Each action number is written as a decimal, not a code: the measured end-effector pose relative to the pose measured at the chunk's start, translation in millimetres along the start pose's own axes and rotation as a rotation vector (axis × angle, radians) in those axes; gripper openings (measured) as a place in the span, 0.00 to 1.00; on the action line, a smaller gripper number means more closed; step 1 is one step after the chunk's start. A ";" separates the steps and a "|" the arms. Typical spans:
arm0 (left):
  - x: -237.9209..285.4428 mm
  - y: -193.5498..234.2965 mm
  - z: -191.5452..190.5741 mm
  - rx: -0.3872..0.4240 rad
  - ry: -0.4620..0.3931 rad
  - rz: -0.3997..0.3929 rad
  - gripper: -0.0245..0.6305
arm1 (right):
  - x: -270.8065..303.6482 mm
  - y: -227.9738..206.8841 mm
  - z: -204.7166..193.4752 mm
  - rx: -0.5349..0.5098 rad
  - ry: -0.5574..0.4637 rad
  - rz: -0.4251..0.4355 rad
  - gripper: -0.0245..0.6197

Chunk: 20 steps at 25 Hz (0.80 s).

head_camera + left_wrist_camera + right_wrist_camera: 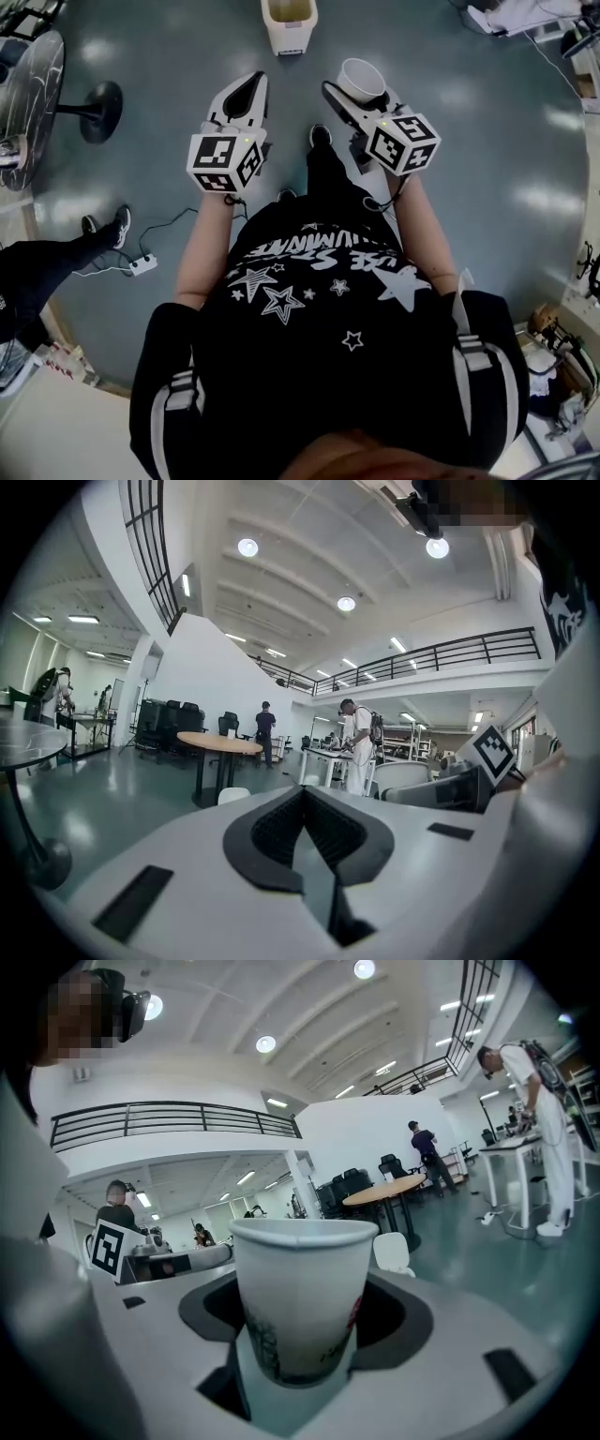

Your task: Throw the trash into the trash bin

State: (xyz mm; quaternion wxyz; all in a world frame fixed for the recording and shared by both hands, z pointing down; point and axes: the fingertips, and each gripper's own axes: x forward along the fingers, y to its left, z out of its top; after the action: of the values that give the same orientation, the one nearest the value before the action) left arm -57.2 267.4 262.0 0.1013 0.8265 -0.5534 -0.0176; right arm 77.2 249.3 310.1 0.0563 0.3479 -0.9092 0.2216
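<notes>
Up ahead, trash bin (289,26) — cropped, cup (298,1302) print blurred

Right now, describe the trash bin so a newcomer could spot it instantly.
On the glossy grey floor in the head view, look to the top edge, near the middle. The trash bin stands there: a pale cream, open-topped box, unlike the black round fan base to its left.
</notes>
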 end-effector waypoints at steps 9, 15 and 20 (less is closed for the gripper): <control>93.2 26.5 6.3 0.036 0.053 0.043 0.05 | 64.2 -86.2 47.9 0.009 -0.006 0.034 0.52; 156.4 43.1 16.4 0.045 0.065 0.068 0.05 | 96.3 -142.8 78.1 0.035 -0.009 0.038 0.52; 193.5 44.7 21.0 0.028 0.046 0.062 0.05 | 113.6 -179.6 87.1 0.048 0.013 0.049 0.52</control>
State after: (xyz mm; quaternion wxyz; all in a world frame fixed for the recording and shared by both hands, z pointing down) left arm -26.0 70.1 265.9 0.1031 0.8104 -0.5766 0.0124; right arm 114.4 23.3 326.6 0.0484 0.3255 -0.9115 0.2467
